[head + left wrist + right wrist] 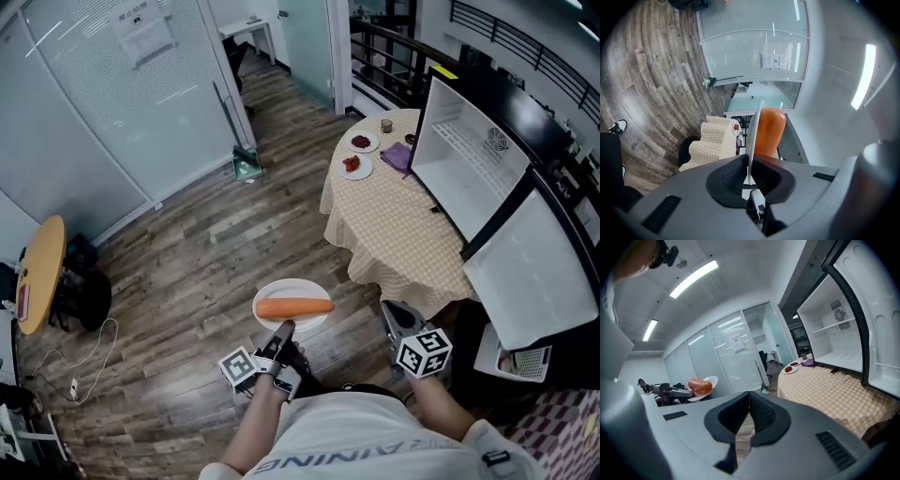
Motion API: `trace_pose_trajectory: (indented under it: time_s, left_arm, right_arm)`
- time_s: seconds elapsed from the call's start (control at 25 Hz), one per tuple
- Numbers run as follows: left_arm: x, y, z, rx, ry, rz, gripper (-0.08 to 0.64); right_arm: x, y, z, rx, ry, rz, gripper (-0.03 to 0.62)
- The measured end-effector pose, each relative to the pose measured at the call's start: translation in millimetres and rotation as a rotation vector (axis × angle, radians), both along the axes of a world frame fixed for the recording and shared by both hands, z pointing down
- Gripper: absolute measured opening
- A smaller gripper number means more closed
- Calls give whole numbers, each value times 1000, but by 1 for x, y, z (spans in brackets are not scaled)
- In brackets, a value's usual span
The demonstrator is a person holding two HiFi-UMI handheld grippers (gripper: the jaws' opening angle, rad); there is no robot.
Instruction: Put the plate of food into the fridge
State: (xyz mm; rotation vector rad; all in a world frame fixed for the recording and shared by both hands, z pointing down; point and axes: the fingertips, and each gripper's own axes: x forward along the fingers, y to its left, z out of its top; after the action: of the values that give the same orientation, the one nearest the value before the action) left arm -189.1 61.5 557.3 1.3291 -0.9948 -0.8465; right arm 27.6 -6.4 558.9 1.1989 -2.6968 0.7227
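A white plate [281, 292] carries one long orange piece of food [294, 307], held level above the wooden floor. My left gripper [283, 330] is shut on the plate's near rim. In the left gripper view the plate [753, 136] stands edge-on between the pads, with the orange food [769, 131] beside it. My right gripper [394, 314] is shut on nothing, to the right of the plate and close to the table. The small white fridge [469, 159] stands open on the table, its door [534, 272] swung toward me. From the right gripper view [749, 401] the plate [708, 380] and the fridge's bare shelves [834, 329] show.
A round table [394, 225] under a checked cloth holds two small plates of red food [356, 165], a purple cloth [397, 155] and a cup [385, 125]. Glass partition walls [112, 112] stand on the left, a dark railing [394, 66] behind the table, and a yellow table [42, 272] at far left.
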Motion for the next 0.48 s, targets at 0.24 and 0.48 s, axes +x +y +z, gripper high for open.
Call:
trace_pose_trajectory:
  time_s: [0.24,0.48]
  left_arm:
    - [-23,-74,-1,28,16,77,29]
    - [-49,-144,-18,64,-37,210,29]
  right_arm:
    - [-8,-48,-1,-6,38,100,23]
    - [-40,-92,-22,9,62,192,23]
